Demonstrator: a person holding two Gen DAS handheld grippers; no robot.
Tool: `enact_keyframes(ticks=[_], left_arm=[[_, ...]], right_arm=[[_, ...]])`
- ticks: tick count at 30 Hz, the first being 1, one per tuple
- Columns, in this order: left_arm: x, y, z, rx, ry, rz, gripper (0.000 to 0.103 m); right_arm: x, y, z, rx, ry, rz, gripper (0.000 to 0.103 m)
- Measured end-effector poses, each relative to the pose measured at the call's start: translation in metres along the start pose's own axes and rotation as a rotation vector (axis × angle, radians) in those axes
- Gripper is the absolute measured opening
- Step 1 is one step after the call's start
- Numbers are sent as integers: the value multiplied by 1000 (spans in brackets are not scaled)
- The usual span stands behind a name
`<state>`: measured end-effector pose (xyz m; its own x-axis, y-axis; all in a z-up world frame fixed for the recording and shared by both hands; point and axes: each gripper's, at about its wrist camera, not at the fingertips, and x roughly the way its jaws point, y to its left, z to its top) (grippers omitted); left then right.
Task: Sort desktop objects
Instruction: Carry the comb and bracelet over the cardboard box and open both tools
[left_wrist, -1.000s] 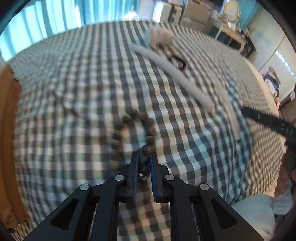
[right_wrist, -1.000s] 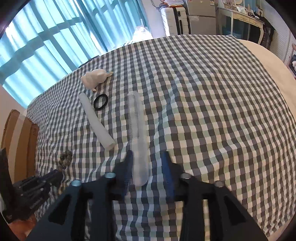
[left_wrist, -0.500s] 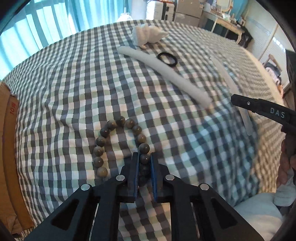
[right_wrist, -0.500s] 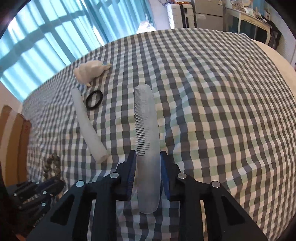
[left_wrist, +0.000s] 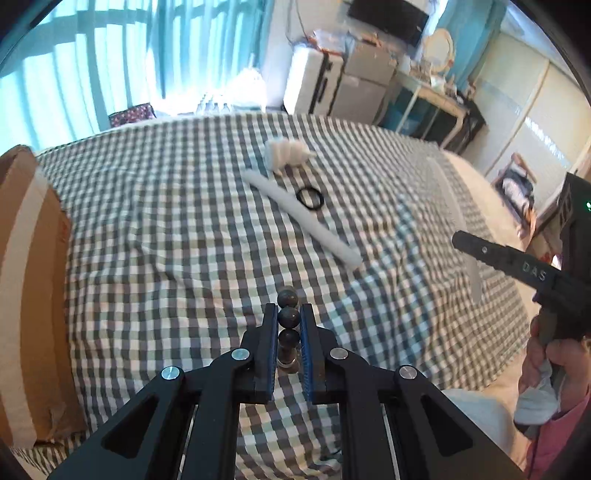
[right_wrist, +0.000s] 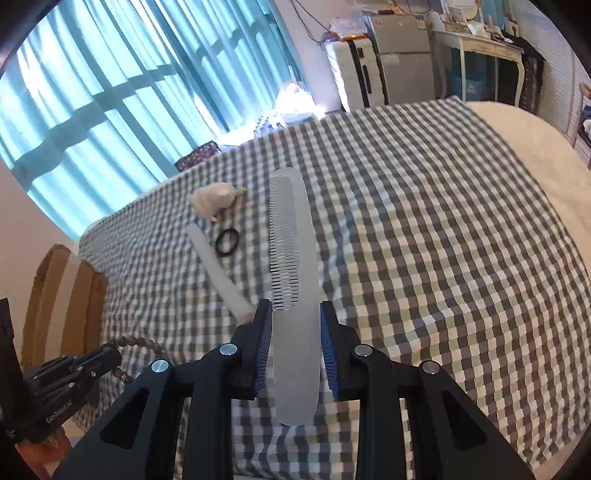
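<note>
Left hand-held gripper (left_wrist: 288, 319) clenched on string of dark round wooden beads (left_wrist: 288, 316), a few beads stacked in a line between the blue pads, bracelet clear of the green-grey-white checked cloth (left_wrist: 177, 236); in the right wrist view same bracelet (right_wrist: 142, 341) arcs out from the tip of that gripper (right_wrist: 110, 356), hanging above the cloth. Right hand-held gripper (right_wrist: 295, 325) grasping translucent white plastic comb (right_wrist: 293, 258) by its plain handle end, jaws closed in on it over the last second and now steady; comb points away from the camera, teeth along its left edge, toothed end raised off the cloth. From the left wrist view right gripper finger (left_wrist: 491, 254) juts in from the right edge with the comb (left_wrist: 448, 206) blurred beyond it, person's hand (left_wrist: 546, 354) wrapped round the grip below. Left lying on the cloth: long white foam-like stick (left_wrist: 301, 218) running diagonally, black elastic ring (left_wrist: 310, 197) just beside its middle, small white ridged lump (left_wrist: 286, 153) near the stick's far end, exact nature unclear. Same trio in the right wrist view, left of the comb. Brown cardboard box with pale tape stripe (left_wrist: 26, 280) at the cloth's left edge. Window with teal curtain (right_wrist: 92, 92) behind.
</note>
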<state>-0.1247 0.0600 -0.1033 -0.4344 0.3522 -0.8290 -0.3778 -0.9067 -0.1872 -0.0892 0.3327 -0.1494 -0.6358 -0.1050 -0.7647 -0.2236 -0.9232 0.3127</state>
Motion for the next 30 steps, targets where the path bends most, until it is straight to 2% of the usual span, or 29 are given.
enact_keyframes(ticks=[4, 7, 14, 20, 22, 26, 30], left_arm=[[-19, 9, -2, -56, -32, -14, 11], [-35, 15, -5, -74, -60, -12, 11], [-99, 48, 4, -152, -171, -24, 11], [-167, 91, 19, -203, -301, 30, 11], [-191, 106, 23, -197, -347, 82, 11], [-220, 142, 20, -213, -377, 169, 11], [-229, 183, 13, -263, -362, 230, 11]], right_arm=[[-28, 30, 6, -42, -41, 64, 25], [-44, 58, 9, -94, -61, 79, 25], [-63, 131, 5, -214, -80, 131, 25], [-65, 199, -2, -319, -66, 213, 25], [-62, 223, -7, -357, -56, 238, 25], [-54, 275, -14, -429, -38, 301, 25], [-39, 327, -21, -471, -4, 409, 25]])
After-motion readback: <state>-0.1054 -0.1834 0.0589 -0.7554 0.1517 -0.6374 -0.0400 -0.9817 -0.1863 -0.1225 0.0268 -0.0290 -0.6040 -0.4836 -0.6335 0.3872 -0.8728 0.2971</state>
